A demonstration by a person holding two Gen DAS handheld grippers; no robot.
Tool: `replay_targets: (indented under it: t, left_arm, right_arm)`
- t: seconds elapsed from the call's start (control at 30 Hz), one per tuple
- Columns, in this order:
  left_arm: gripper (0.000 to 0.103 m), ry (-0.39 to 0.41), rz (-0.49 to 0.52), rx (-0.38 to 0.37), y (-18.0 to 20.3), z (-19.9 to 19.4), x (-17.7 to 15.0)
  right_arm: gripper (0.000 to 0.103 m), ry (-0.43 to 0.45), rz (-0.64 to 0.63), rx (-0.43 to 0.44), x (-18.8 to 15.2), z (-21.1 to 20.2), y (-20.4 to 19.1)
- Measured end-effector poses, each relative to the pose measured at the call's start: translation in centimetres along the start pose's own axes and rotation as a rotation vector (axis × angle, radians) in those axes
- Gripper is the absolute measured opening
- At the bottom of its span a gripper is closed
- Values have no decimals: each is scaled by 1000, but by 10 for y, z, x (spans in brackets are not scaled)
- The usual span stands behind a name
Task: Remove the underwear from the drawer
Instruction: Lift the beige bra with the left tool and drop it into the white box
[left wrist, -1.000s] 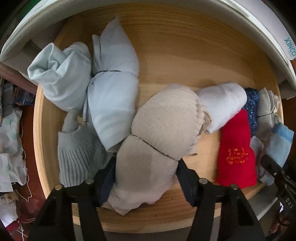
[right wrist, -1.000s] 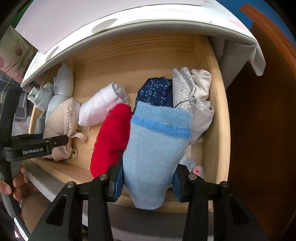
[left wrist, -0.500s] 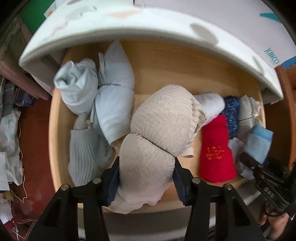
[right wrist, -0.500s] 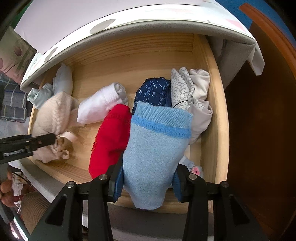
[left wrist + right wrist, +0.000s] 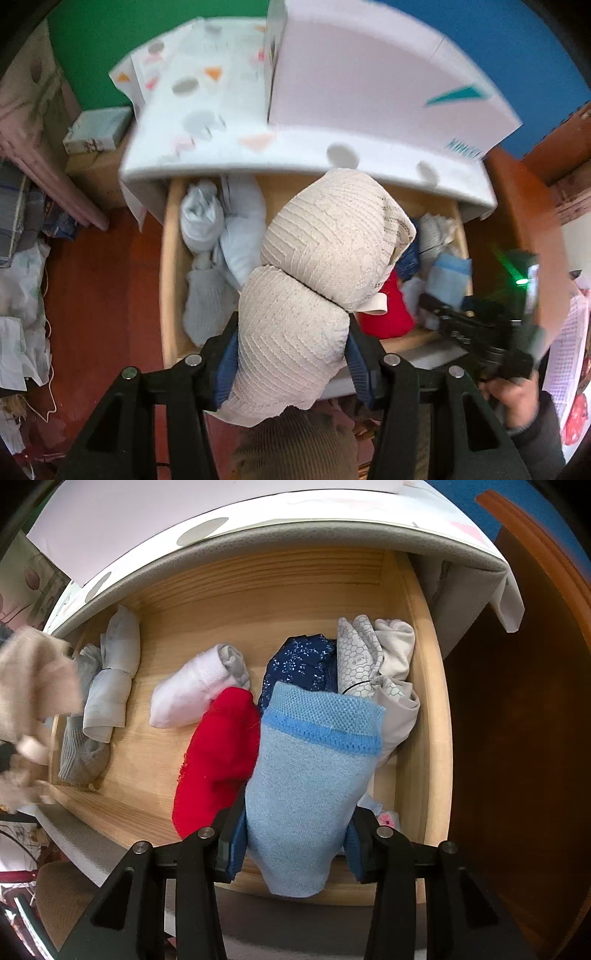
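My left gripper (image 5: 291, 354) is shut on a beige lace bra (image 5: 325, 280) and holds it well above the open wooden drawer (image 5: 168, 288). The bra also shows blurred at the left edge of the right wrist view (image 5: 33, 686). My right gripper (image 5: 293, 843) is shut on a light blue rolled underwear (image 5: 314, 775) at the drawer's front right (image 5: 428, 709). The right gripper shows in the left wrist view (image 5: 476, 332) at the drawer's right front.
In the drawer lie a red roll (image 5: 218, 753), a white roll (image 5: 195, 690), a navy patterned roll (image 5: 303, 664), grey-white bundles (image 5: 384, 664), pale blue bundles (image 5: 110, 686) and a grey knit piece (image 5: 81, 753). A white foam-covered top (image 5: 332, 110) overhangs the back. Red-brown floor (image 5: 99, 295) lies left.
My left gripper has lifted the beige bra up and back out of the drawer. My right gripper has stayed shut on the light blue underwear in place.
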State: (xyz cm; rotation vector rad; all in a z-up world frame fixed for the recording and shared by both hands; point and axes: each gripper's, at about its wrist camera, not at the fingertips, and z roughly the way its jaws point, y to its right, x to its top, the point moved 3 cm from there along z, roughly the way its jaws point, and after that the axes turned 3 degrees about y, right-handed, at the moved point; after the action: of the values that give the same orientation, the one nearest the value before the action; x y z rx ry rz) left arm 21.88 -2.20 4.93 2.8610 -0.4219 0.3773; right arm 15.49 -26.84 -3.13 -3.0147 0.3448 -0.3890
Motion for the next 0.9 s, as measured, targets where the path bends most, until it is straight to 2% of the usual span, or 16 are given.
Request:
replay_targets:
  t: [0.17, 0.33, 0.43, 0.57, 0.7, 0.8, 0.9]
  left_arm:
    - [52, 131, 20, -26, 4, -69, 23]
    - [52, 317, 21, -44, 16, -144, 75]
    - [52, 392, 20, -36, 27, -166, 112]
    - [52, 440, 9, -39, 49, -166, 167]
    - [53, 450, -1, -19, 65, -141, 209]
    - [53, 393, -27, -16, 71, -104, 234]
    - [53, 333, -47, 6, 74, -64, 245]
  right_arm:
    - [40, -1, -1, 0, 0, 1, 0]
    - [40, 0, -1, -1, 1, 1, -2]
    - [40, 0, -9, -8, 1, 1, -4]
    - [40, 1, -12, -16, 1, 1, -4]
    - [40, -6, -14, -14, 2, 3, -1]
    - [40, -9, -11, -9, 2, 2, 0]
    - [40, -10, -11, -5, 1, 2, 2]
